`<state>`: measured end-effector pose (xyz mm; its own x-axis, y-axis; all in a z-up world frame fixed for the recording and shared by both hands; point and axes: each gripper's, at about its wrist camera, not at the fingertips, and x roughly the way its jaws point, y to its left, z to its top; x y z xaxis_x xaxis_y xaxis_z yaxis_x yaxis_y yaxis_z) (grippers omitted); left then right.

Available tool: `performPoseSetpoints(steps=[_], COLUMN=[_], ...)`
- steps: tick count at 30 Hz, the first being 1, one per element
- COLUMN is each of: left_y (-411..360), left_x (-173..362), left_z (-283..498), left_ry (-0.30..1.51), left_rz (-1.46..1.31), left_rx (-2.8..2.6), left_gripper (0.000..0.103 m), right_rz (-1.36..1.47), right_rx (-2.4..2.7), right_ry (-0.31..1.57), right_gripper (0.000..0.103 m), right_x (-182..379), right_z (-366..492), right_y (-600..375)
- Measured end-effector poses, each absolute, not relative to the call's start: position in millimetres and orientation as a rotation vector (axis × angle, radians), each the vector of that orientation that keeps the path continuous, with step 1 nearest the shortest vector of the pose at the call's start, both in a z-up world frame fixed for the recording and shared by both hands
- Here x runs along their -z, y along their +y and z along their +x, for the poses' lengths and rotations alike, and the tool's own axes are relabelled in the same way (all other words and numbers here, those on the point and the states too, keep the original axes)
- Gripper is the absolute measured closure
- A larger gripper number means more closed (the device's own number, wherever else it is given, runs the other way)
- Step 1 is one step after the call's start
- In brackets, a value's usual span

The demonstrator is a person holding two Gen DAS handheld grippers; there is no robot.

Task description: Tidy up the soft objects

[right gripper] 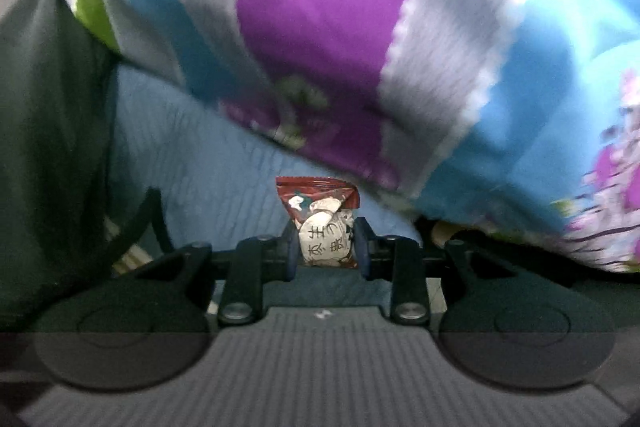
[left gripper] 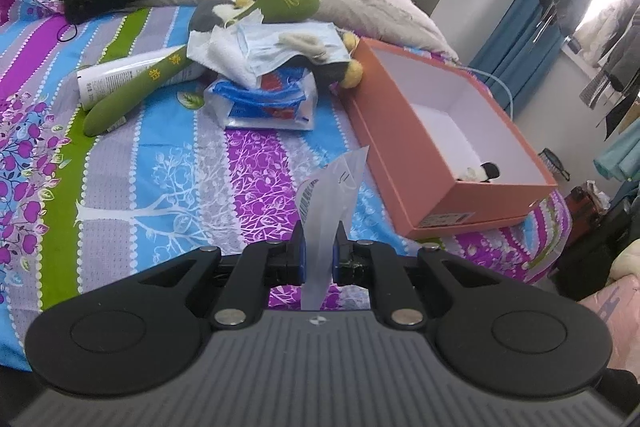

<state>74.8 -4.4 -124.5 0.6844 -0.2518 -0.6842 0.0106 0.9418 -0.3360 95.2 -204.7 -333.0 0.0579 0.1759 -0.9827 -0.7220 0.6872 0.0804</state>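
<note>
The left gripper (left gripper: 319,247) clamps a translucent plastic wrapper (left gripper: 334,187) above the striped floral bedsheet (left gripper: 168,163); the right gripper (right gripper: 326,247) pinches a small red-and-white snack packet (right gripper: 322,223).

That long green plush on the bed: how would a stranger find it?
Start at the orange box on the striped bedspread. Left of it lies a heap topped by a blue face mask. The green plush runs diagonally through it: round head, thin stem, yellow characters.

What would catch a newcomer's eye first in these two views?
Both grippers are loaded: the left gripper pinches a translucent plastic packet above the striped bedsheet, and the right gripper clamps a red snack packet. The open orange box lies right of the pile topped by a green plush.
</note>
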Motion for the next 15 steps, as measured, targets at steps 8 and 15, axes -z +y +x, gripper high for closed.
performPoseSetpoints(steps=[8, 15], left_y=[-2.3, -6.6], left_x=[112.0, 102.7], left_z=[63.6, 65.6], left_ry=[0.779, 0.756], left_rz=[-0.307, -0.295], left_rx=[0.142, 0.137], left_gripper=[0.090, 0.090], right_rz=[-0.453, -0.309], right_rx=[-0.648, -0.588], right_ry=[1.103, 0.976], right_gripper=[0.071, 0.071], right_x=[266.1, 218.6], right_z=[95.8, 100.5], right_y=[-217.7, -238.6])
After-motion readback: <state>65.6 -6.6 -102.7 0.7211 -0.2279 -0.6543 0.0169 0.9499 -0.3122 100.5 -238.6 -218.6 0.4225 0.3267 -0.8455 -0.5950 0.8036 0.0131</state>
